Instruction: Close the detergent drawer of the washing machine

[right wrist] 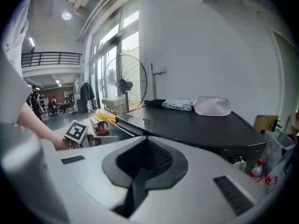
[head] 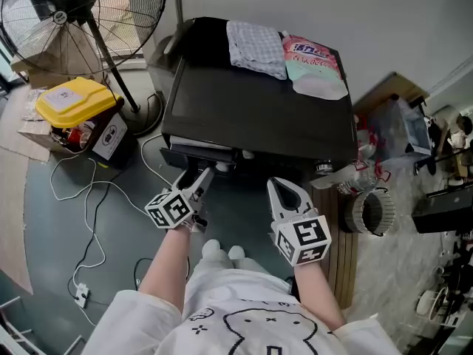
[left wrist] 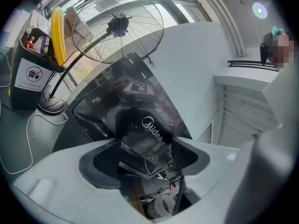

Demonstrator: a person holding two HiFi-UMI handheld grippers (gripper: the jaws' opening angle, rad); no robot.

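open floor (head: 240, 202) strip before washer (head: 259, 109), drawer (head: 196, 154) jutting out front-left, fan base (head: 150, 114), bin (head: 77, 103), cable (head: 87, 207) left, clutter (head: 373, 211) tight right

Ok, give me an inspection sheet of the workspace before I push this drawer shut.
Surface: black washing machine standing on a grey floor.
Job's things: detergent drawer stands pulled out at the machine's front left.
Clutter: checked cloth and detergent pouch lie towards the back of the machine's top.
Grippers: left gripper looks closed on the drawer front; right gripper is shut and empty, clear of the machine.
Cables: white cable loops over the floor at left.
Surroundings: standing fan and yellow-lidded bin at left; plastic bottles at right.
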